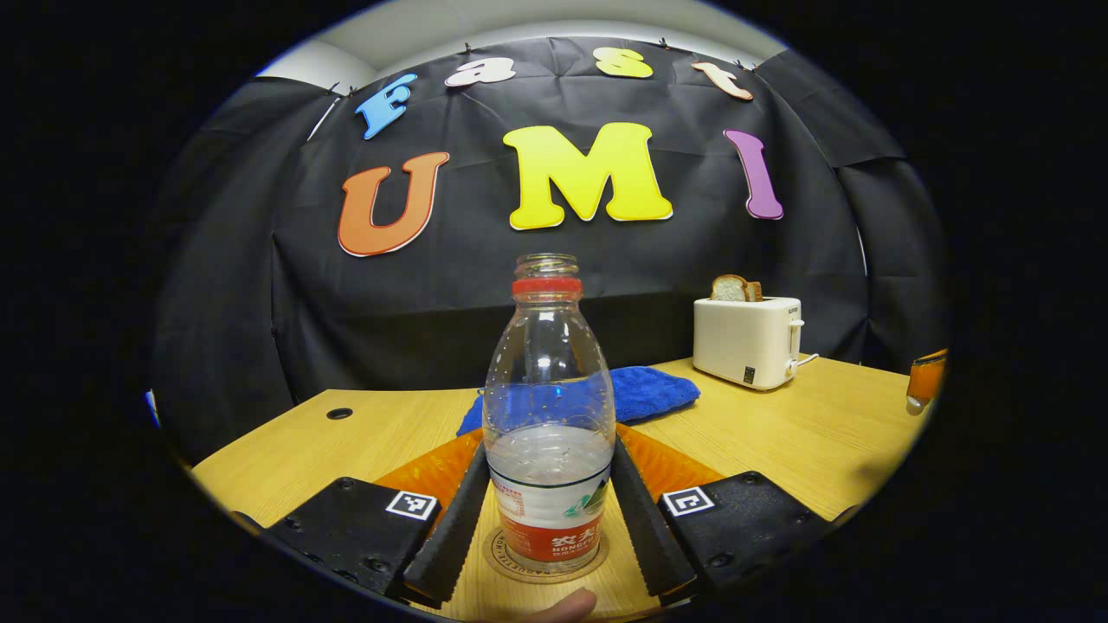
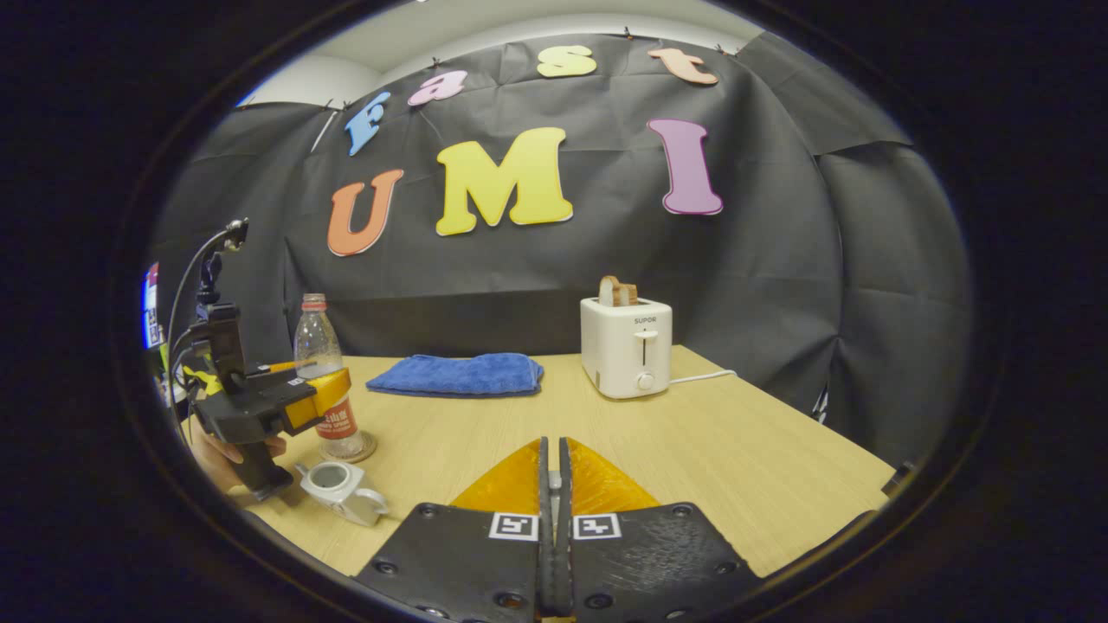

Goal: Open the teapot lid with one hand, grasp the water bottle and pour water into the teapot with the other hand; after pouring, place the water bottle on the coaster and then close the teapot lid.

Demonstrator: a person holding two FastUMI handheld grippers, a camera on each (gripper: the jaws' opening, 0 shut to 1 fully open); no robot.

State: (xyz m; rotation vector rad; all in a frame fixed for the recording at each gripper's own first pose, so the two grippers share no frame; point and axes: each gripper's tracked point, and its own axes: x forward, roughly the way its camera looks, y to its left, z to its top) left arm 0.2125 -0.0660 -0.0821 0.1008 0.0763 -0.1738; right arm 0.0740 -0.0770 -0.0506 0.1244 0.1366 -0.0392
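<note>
Left tool: fingers straddle the water bottle low on its body, one at each side near the label. Whether both press on it or have just parted cannot be told. The bottle stands upright on the coaster, cap off, roughly half full, which suits the set-down step after pouring. The tool's low, level hold keeps the bottle steady over the coaster.

In the right gripper view the same bottle stands at the bench's left side with the left tool around it and a hand beneath the handle. The teapot sits just in front of the bottle, its mouth uncovered; where the lid lies cannot be told.

Right tool: fingers drawn tight together, nothing between them, held over bare bench well apart from the teapot.

Judgement: pouring appears done; releasing the bottle and closing the teapot remain.

Bystanding items: blue cloth and toaster with bread, at the rear, clear of the work
</note>
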